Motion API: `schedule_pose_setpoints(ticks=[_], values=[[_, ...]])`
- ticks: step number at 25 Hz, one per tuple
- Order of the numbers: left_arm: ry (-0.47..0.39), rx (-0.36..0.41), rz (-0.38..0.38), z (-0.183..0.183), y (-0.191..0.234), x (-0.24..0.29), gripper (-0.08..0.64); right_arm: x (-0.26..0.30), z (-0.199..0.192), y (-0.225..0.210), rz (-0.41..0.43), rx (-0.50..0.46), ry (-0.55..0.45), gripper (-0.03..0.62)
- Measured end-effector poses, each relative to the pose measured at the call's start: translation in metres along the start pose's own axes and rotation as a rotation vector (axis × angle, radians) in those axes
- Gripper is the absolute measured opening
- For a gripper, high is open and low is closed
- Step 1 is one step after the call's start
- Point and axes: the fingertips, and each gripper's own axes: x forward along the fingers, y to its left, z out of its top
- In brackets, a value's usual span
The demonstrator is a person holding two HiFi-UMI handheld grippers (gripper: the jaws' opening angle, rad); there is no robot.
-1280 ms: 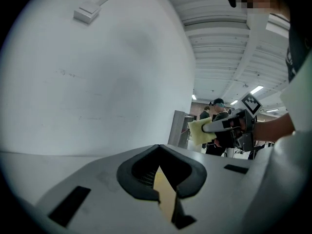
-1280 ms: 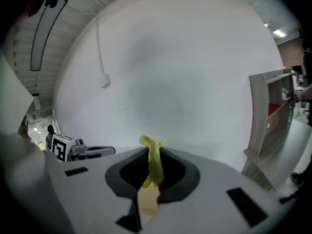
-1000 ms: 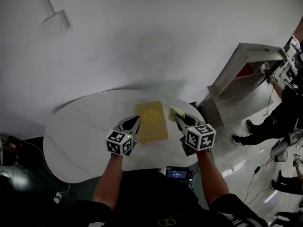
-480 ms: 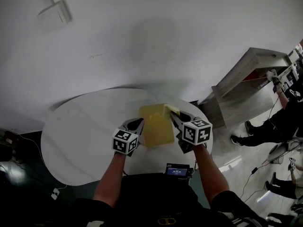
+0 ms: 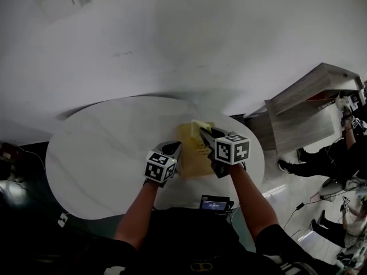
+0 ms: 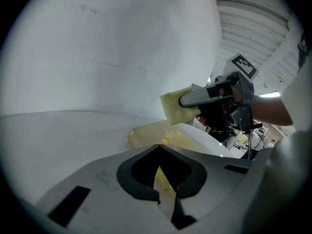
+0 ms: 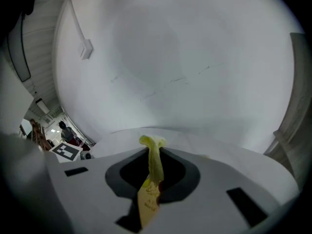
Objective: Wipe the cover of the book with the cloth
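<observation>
Right gripper view shows your right gripper (image 7: 155, 150) with fingers pinched on the yellow cloth (image 7: 154, 162), above the far end of the book (image 5: 194, 156). Your left gripper (image 5: 174, 149), fingers closed, meets its left edge. Bare bench (image 5: 97, 153) lies leftward.

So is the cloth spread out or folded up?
Folded up. The right tongs pinch the cloth as a small flat pad, not spread over the book.

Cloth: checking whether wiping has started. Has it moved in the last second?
Yes: leftward, the cloth went from beside the book's right edge to over its far end.
</observation>
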Motion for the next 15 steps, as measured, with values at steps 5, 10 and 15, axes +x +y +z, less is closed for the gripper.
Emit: schedule_pose_setpoints(ticks=[5, 10, 15], values=[[0.024, 0.011, -0.017, -0.002, 0.000, 0.009, 0.005, 0.028, -0.005, -0.003, 0.022, 0.055, 0.043, 0.087], [0.049, 0.018, -0.012, -0.009, 0.003, 0.018, 0.005, 0.048, -0.011, 0.001, 0.040, 0.074, 0.099, 0.087], [0.054, 0.017, -0.014, -0.012, 0.003, 0.019, 0.005, 0.060, -0.022, 0.003, 0.042, 0.073, 0.164, 0.087]])
